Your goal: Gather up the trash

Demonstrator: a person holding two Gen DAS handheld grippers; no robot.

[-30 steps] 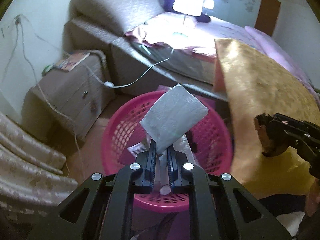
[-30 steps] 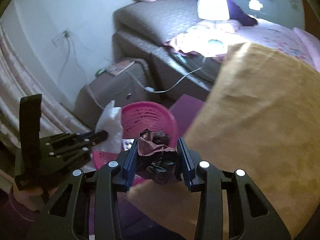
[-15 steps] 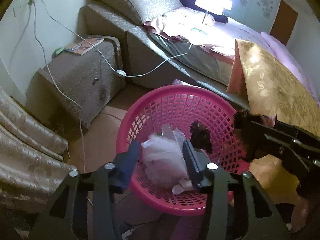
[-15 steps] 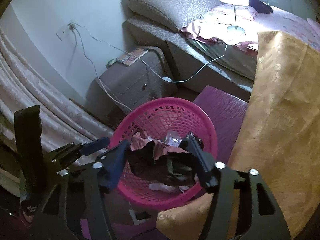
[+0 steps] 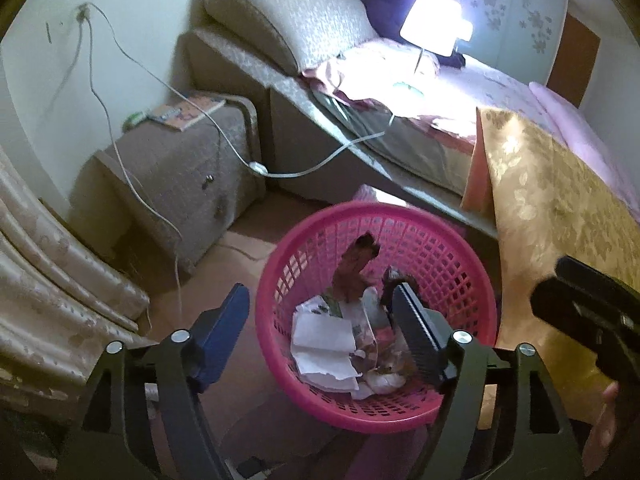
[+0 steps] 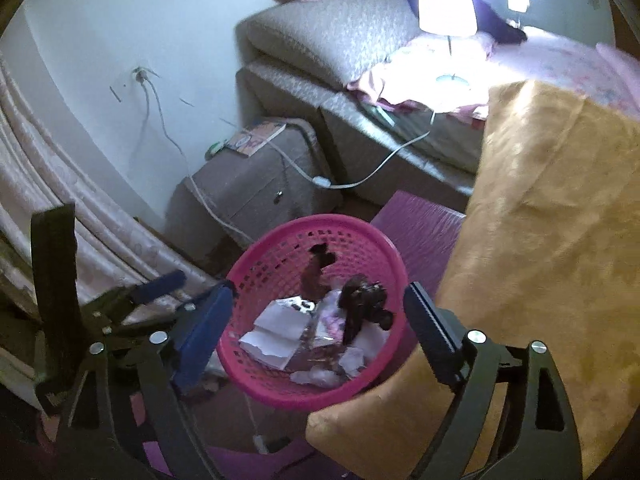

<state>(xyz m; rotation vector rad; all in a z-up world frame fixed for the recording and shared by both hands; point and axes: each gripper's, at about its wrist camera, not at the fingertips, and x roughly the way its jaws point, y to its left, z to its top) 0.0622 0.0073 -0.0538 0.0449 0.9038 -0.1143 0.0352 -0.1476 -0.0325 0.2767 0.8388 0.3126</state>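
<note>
**Both grippers spread above the pink basket, trash inside**

The left gripper hangs over the pink basket with its fingers wide apart; its jaws have just been opening, and nothing sits between the pads — only the basket's contents show through the gap. The right gripper is likewise spread, its jaws having just been opening too, and holds nothing.

In the basket lie white crumpled paper, a brown wrapper leaning up against the mesh wall, and a dark crumpled wad resting on top of the pile.

The basket stands on the floor between a brown nightstand and a bed draped in a golden blanket. A lit lamp glows on the bed — its white cable trails down past the nightstand.
</note>
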